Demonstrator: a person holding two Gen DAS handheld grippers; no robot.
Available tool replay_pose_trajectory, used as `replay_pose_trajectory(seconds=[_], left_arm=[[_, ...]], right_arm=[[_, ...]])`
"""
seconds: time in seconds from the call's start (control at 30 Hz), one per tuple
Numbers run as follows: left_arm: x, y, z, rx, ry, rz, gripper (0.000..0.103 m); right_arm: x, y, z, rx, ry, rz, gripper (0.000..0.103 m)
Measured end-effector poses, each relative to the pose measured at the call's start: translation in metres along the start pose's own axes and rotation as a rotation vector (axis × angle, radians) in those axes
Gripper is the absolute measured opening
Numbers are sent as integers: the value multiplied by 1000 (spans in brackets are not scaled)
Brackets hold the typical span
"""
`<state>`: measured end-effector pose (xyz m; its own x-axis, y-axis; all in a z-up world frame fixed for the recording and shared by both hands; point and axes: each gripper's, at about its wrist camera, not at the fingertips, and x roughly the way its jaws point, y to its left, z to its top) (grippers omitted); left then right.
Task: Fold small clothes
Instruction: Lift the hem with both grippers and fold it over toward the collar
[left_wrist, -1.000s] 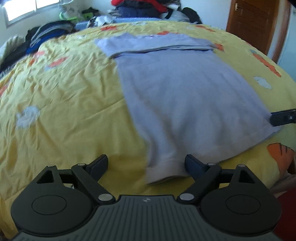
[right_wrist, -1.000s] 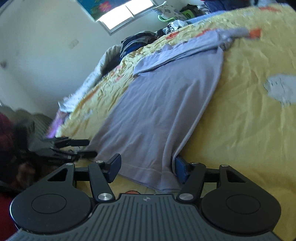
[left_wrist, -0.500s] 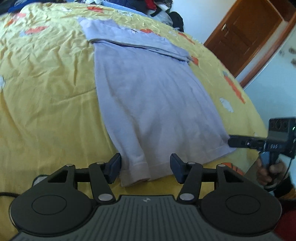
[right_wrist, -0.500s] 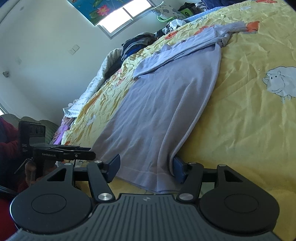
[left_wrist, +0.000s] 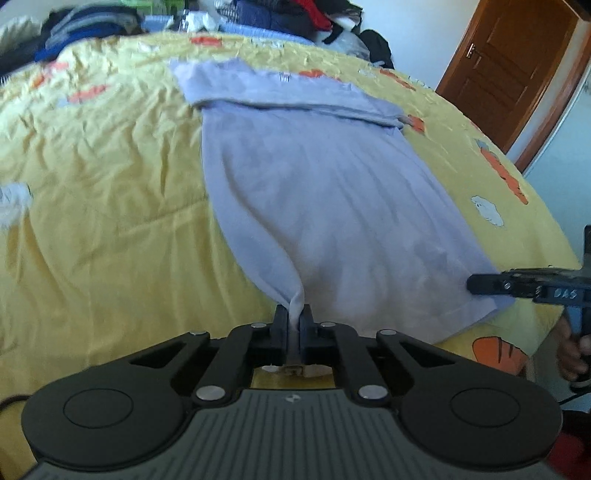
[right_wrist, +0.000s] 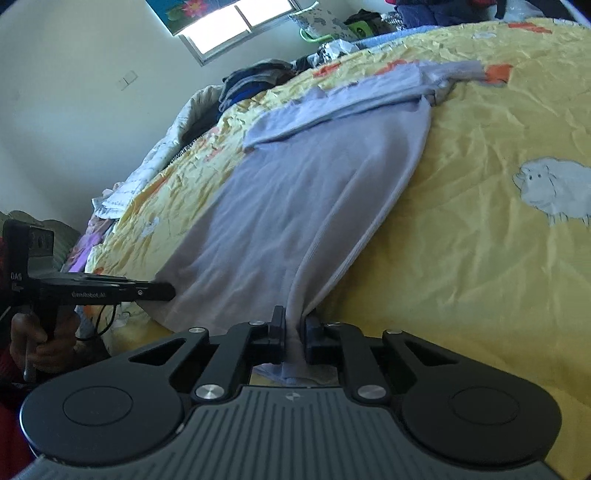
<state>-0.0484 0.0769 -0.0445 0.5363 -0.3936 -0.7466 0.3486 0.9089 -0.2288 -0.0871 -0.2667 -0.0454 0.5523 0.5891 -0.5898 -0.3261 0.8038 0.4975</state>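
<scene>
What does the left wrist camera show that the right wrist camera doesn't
Only the left wrist view shows the brown door and the left gripper shut on the lilac garment's near left corner. Only the right wrist view shows the window, the sheep print and the right gripper shut on the near right corner. Both show the garment lying on the yellow bedsheet, with its far end folded over.
</scene>
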Motion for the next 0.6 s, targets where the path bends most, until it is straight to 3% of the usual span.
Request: replay_pose_trajectory(seconds=[0.3, 0.6], left_arm=[[-18, -27, 28, 122, -163, 116, 5], [-19, -33, 57, 95, -250, 164, 5]], right_arm=[[-15, 18, 36, -50, -116, 32, 12], [-10, 31, 67, -128, -223, -42, 12]])
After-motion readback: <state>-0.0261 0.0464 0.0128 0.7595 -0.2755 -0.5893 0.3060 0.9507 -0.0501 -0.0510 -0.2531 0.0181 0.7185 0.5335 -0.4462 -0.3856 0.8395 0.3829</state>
